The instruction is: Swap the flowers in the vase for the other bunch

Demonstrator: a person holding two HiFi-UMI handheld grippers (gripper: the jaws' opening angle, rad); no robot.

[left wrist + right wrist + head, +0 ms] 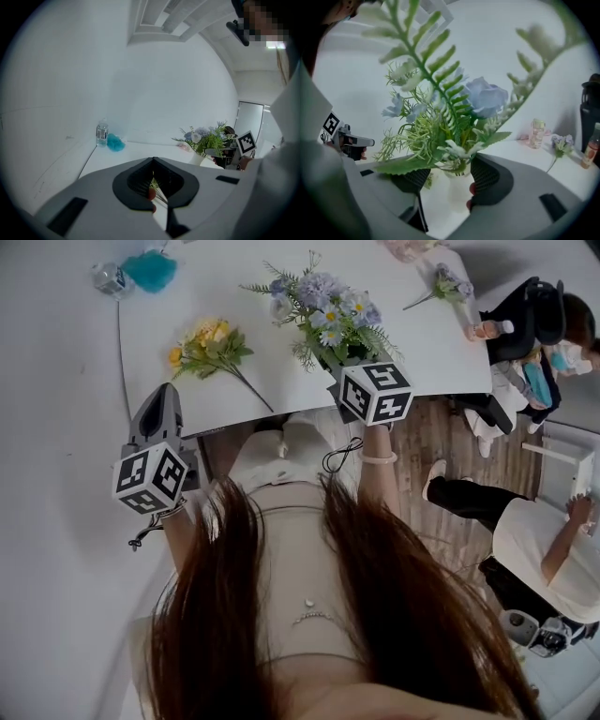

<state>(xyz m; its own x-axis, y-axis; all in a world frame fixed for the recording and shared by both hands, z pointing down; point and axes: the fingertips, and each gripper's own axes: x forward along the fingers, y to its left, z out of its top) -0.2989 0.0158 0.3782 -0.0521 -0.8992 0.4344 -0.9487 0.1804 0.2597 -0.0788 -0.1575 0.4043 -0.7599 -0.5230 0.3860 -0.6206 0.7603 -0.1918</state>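
**Head view.** We look steeply down on a white surface (pixel 159 324). The yellow bunch (pixel 208 345) lies flat on it near the front edge, with its stem trailing toward that edge. The blue bunch (pixel 330 313) stands upright to its right, apart from it.

The left hand-held gripper (pixel 167 395) is at the near left corner of the surface. Its tip is just beside the yellow blooms, and we cannot tell whether it touches them. The right hand-held gripper (pixel 342 367) reaches in under the blue bunch's foliage, with its marker cube (pixel 375 392) facing us.

At the far left, a water bottle (pixel 111 277) stands just beside a teal puff (pixel 150 270). A loose sprig (pixel 450 285) lies at the far right. Seated people (pixel 553 549) are off to the right of the surface.

**Left gripper view.** The left hand-held gripper (pixel 153 174) is clenched, with its jaws together. Thin green stems show in the slot just below the jaws, lying on the surface beyond them. Bottle and puff are at the back left. On the right, the blue bunch rises out of a white vase (pixel 197 158), and the right hand-held gripper is against its far side.

**Right gripper view.** The right hand-held gripper (pixel 449 180) is released, with its jaws standing apart. The vase is between them, upright on the surface, and the blue bunch is in it. There is a clear gap between the vase and the left jaw. The right jaw is just beside the vase neck, and we cannot tell whether they touch. Fern fronds and a pale blue bloom fill the view above. The left hand-held gripper shows at the left edge. A small glass bottle (pixel 536 132) and the sprig are on the surface at the right.
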